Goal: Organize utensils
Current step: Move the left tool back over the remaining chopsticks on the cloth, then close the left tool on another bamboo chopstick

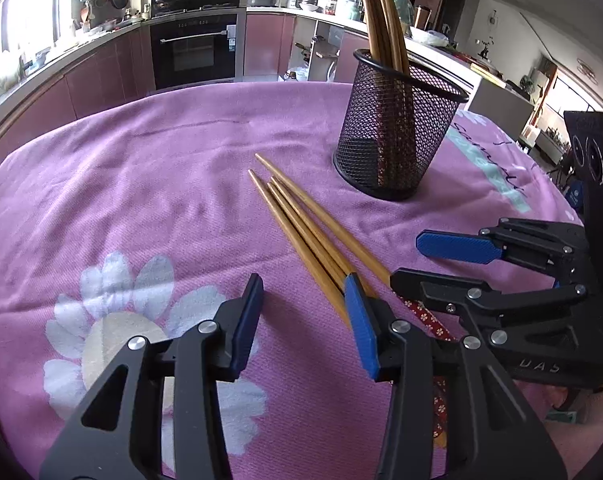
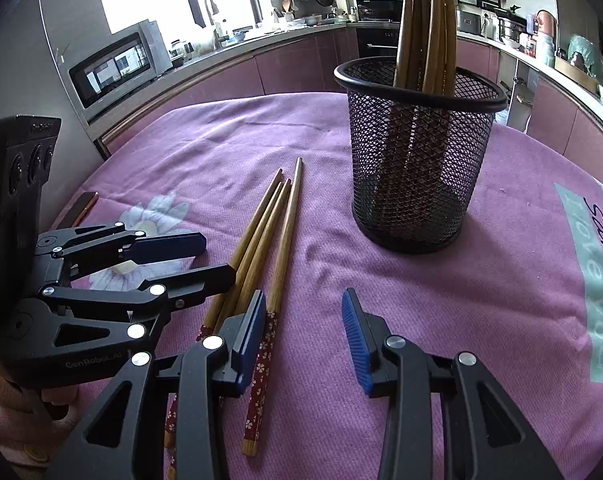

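Four loose chopsticks [image 1: 301, 224] lie bunched at centre frame on the table's pink cloth [image 1: 141, 184], tips toward the black mesh holder [image 1: 397, 128] at upper right, which stands upright with more chopsticks inside. The left gripper [image 1: 301, 320] and right gripper [image 2: 305, 336] hover low over the chopsticks' handle ends, jaws apart, gripping nothing

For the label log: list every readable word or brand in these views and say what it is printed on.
"GenRobot.AI": on the body of the left gripper, seen in the right wrist view.
"DAS": on the body of the right gripper, seen in the left wrist view; possibly part of a longer word.
Script on the teal band of the tablecloth: not legible.
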`<state>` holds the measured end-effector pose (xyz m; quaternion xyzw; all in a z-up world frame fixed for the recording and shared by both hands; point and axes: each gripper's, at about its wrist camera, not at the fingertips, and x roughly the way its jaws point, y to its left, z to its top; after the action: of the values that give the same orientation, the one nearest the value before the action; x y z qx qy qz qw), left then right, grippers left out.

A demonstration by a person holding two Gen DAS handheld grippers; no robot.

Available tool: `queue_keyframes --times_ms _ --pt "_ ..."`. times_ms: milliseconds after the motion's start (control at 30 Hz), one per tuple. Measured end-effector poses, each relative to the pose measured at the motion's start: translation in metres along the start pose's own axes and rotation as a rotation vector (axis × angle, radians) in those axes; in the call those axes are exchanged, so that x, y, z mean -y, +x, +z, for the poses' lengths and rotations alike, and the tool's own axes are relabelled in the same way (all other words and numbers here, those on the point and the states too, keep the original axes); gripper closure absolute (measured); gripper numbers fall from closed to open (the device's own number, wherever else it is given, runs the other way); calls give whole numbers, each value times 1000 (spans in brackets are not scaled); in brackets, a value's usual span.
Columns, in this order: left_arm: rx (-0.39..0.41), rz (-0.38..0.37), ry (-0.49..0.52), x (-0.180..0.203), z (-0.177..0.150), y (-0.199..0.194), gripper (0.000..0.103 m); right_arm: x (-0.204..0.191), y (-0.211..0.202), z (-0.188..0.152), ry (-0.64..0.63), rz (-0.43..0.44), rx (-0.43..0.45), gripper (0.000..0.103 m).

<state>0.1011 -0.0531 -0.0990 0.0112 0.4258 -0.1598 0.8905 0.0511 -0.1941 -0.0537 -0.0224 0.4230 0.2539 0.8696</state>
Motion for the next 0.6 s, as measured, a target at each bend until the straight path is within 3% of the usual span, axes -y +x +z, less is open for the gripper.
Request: queue_keyframes --times_ms 333,600 --pt "-24 17 49 0 -1 -2 71 -1 1 1 -13 -1 -4 66" --pt "-24 12 60 -5 2 1 88 -10 8 7 -51 -19 -10 71"
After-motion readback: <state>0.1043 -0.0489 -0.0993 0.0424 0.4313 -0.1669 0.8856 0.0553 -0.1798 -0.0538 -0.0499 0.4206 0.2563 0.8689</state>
